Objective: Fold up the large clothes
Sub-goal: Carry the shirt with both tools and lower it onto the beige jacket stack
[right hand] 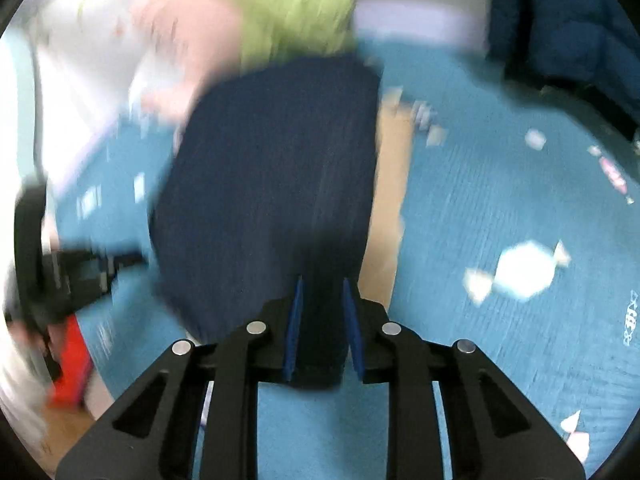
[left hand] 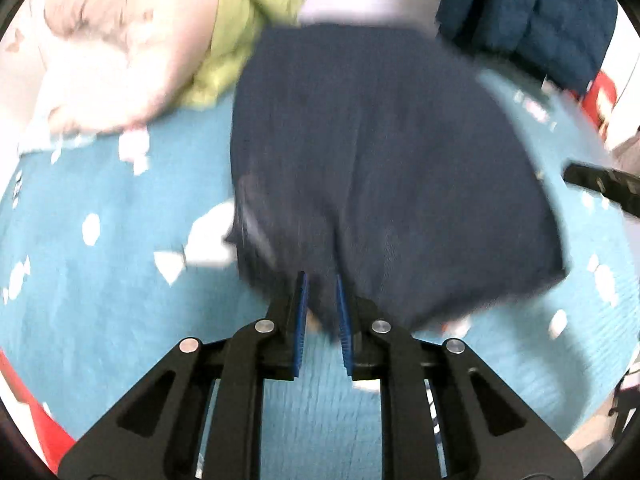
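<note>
A teal blanket (left hand: 100, 208) with white candy shapes covers the surface. On its middle lies the navy garment (left hand: 380, 168), with lime and pink clothes (left hand: 240, 32) beyond it. The left gripper (left hand: 322, 308) and right gripper (right hand: 322, 312) each pinch the garment's near edge.

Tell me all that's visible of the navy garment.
The navy garment is dark, plain, knit-looking cloth, motion-blurred. It lies spread over the teal patterned cover, its far edge near a lime garment. The left gripper and right gripper each pinch its near edge between blue pads, one at either side.
</note>
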`<state>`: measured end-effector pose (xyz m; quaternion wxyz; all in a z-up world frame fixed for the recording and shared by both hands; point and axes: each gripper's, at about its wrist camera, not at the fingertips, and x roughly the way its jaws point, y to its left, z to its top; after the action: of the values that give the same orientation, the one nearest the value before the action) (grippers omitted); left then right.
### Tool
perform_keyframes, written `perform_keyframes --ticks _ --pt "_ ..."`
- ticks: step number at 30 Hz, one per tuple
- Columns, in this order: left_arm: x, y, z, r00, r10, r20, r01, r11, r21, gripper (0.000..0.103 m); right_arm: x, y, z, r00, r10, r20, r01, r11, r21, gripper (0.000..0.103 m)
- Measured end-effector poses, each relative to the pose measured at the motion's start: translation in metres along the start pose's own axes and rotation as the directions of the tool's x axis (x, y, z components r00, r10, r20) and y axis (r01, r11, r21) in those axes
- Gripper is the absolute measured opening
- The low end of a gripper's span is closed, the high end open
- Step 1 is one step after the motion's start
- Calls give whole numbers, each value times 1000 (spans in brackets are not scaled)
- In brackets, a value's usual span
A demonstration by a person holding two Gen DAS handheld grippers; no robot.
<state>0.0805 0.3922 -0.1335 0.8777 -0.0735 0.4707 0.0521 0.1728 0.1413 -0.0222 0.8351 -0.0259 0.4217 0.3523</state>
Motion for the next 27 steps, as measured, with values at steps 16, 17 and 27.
perform_keyframes --ticks 16,17,27 --pt "154 94 168 988 46 144 18 910 -413 4 131 -3 111 994 -108 -31 105 991 -81 16" --pt "158 108 158 991 74 115 -14 890 -455 4 120 -9 103 990 -142 -20 140 985 -100 16" --pt "102 126 69 972 233 -9 -215 882 -418 20 33 -79 30 933 -355 -60 356 935 -7 50"
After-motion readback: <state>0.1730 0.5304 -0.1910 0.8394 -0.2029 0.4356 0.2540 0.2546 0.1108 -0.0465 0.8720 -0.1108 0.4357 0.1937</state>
